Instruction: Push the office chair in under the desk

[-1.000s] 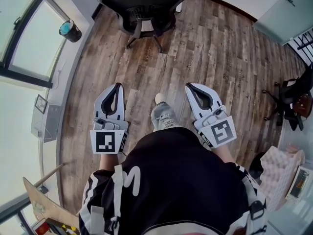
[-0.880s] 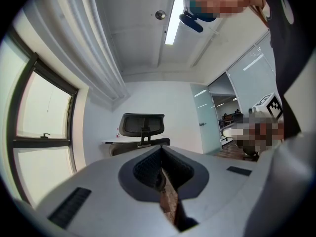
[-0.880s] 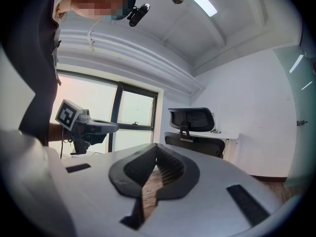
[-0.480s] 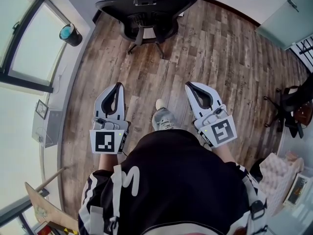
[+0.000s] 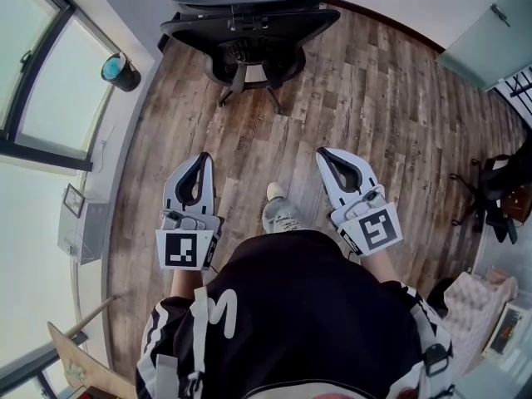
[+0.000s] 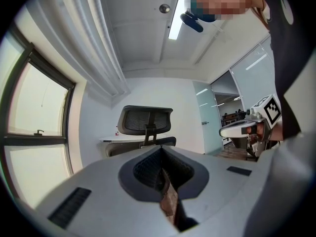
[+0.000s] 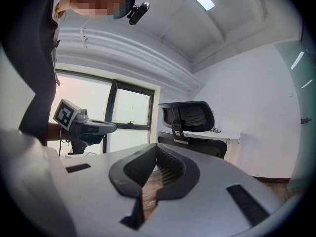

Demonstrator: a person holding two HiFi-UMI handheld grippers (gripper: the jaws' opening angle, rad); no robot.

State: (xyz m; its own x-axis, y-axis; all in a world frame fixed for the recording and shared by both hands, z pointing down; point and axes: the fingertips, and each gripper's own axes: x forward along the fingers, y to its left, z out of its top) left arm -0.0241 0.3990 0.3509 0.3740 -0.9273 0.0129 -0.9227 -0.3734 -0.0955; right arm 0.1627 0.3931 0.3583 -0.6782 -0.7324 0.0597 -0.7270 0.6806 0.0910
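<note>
A black mesh-backed office chair [image 5: 245,19] stands on the wood floor at the top of the head view, its back facing me and its wheeled base [image 5: 249,77] showing below. It also shows ahead in the left gripper view as the chair [image 6: 145,121] and in the right gripper view as the chair [image 7: 187,116], with a white desk [image 7: 228,134] right behind it. My left gripper [image 5: 200,157] and right gripper [image 5: 325,151] are held side by side in front of me, well short of the chair. Both are shut with nothing between the jaws.
A dark bin with a teal top [image 5: 120,70] stands by the windows on the left wall. Another black chair [image 5: 499,191] is at the right edge. My shoe [image 5: 283,212] steps between the grippers. A wooden board [image 5: 83,362] leans at the lower left.
The chair has slid lower in the head view and more of it shows, so I have come closer to it. Both grippers keep their pose and stay shut.
</note>
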